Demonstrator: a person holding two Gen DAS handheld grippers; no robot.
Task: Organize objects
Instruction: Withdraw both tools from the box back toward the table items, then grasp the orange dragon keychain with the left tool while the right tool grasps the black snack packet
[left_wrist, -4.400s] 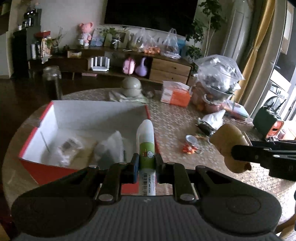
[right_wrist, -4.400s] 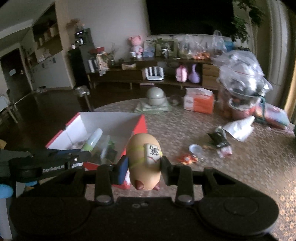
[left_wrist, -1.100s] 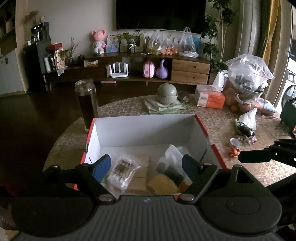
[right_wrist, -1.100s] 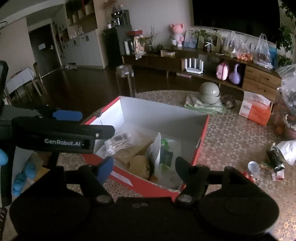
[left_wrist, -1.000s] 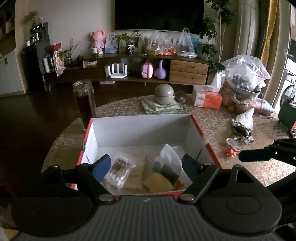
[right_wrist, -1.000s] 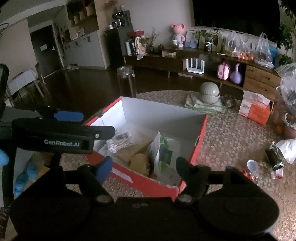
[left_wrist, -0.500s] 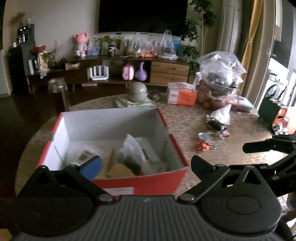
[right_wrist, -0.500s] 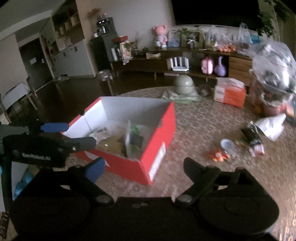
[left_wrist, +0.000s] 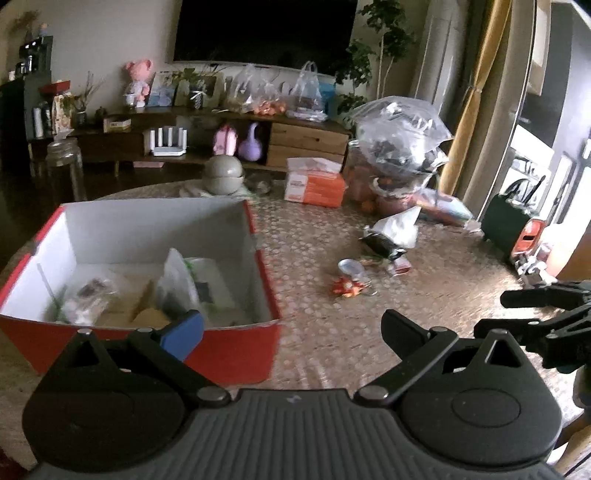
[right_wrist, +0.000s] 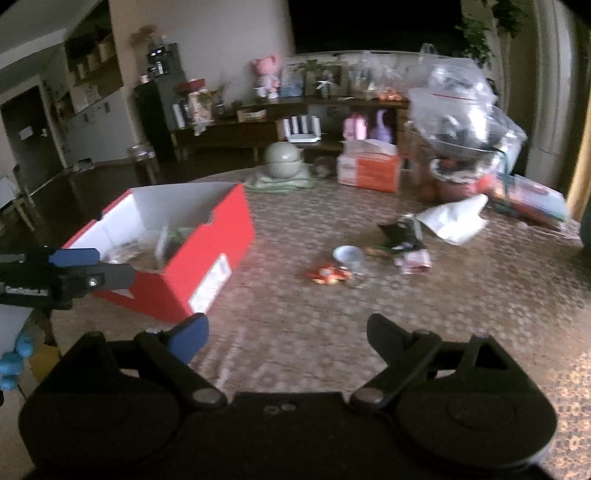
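A red box with white inside (left_wrist: 258, 236) (right_wrist: 221, 236) sits on the round table and holds several packets and bags. Loose items lie to its right: a small orange-red wrapper (left_wrist: 345, 288) (right_wrist: 327, 275), a small white cup (left_wrist: 349, 266) (right_wrist: 349, 255), a black packet (left_wrist: 380, 246) (right_wrist: 400, 234) and a white bag (left_wrist: 397, 227) (right_wrist: 454, 218). My left gripper (left_wrist: 291, 330) is open and empty over the box's near right corner. My right gripper (right_wrist: 288, 330) is open and empty over bare table, right of the box.
At the back of the table stand an orange tissue box (left_wrist: 314, 186) (right_wrist: 369, 168), a grey round pot on a cloth (left_wrist: 223, 179) (right_wrist: 284, 162), and a big clear bag of goods (left_wrist: 400, 147) (right_wrist: 461, 118). A dark green case (left_wrist: 508, 230) sits at the right edge.
Both grippers let go of their items into the box earlier. In the last second both have drawn back and swung right, away from the box toward the loose items.
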